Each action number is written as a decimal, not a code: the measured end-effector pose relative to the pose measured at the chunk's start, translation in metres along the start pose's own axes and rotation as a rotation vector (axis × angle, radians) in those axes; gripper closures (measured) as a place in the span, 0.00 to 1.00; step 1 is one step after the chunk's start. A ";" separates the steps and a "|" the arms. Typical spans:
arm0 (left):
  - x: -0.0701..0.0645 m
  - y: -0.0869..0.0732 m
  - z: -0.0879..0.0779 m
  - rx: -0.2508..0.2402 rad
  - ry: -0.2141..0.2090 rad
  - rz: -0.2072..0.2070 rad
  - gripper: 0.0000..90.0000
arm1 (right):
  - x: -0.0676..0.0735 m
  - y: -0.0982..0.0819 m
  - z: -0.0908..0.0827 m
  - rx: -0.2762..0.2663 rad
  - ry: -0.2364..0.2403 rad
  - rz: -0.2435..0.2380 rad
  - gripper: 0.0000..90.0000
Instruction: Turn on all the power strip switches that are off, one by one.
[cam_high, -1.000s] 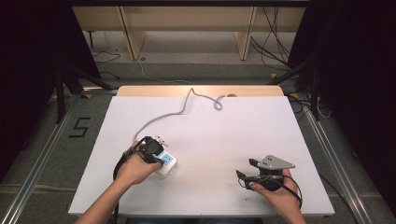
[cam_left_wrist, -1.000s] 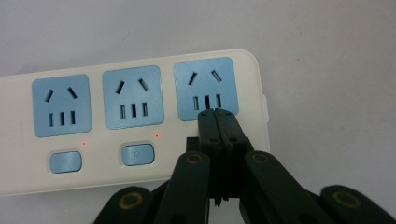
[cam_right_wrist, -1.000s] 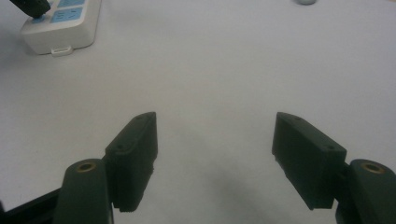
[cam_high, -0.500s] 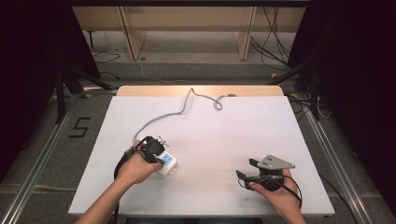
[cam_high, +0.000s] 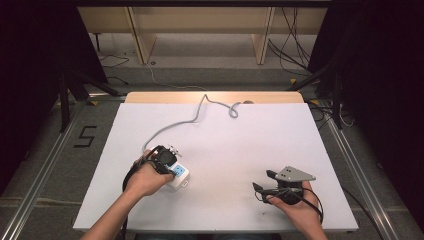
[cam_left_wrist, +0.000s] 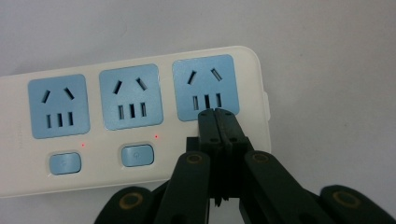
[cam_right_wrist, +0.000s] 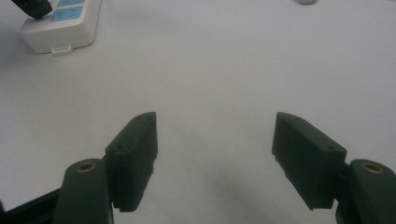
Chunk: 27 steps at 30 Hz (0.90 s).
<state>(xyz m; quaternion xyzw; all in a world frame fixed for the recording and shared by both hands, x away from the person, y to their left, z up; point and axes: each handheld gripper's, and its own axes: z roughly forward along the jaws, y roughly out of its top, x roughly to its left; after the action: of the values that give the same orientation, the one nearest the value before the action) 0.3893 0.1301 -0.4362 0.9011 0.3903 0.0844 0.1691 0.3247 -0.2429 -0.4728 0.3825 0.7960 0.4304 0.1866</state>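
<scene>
A white power strip (cam_high: 179, 175) is found lying flat on the white table (cam_high: 225, 150), at the near left, its grey cord (cam_high: 190, 120) trailing away to the far edge, where it is looped. In the left gripper view, three blue socket faces are seen in a row, with two blue push-buttons below the left and middle sockets and a small red light beside each.

The left gripper (cam_left_wrist: 217, 114) is held over the strip with its jaws pressed fully together, nothing being caught between them. The closed tips are placed at the lower edge of the end socket (cam_left_wrist: 205, 87) — the one nearest the strip's rounded end. Whether the tips actually touch the plastic cannot be told. In the high view the left hand (cam_high: 147, 177) is wrapped round the gripper body, just beside the strip.

The right gripper (cam_right_wrist: 215, 140) is held low over bare table at the near right, well apart from the strip. Its jaws stand wide apart and empty — only the white surface is seen between them. The right hand (cam_high: 295, 207) is seen behind it, under the grey three-cornered plate.
</scene>
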 end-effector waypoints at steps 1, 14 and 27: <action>-0.001 0.000 0.000 -0.005 0.000 -0.007 1.00 | 0.000 0.000 0.000 -0.001 0.000 0.000 0.36; -0.003 0.002 0.001 0.013 0.016 0.014 1.00 | 0.000 0.000 0.000 0.002 0.000 -0.003 0.36; 0.003 -0.003 0.001 -0.019 -0.025 -0.011 1.00 | -0.001 0.000 0.000 -0.001 0.000 -0.001 0.36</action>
<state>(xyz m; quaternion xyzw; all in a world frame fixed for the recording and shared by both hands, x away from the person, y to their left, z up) 0.3898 0.1342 -0.4378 0.8983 0.3923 0.0758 0.1830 0.3251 -0.2436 -0.4730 0.3818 0.7961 0.4307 0.1871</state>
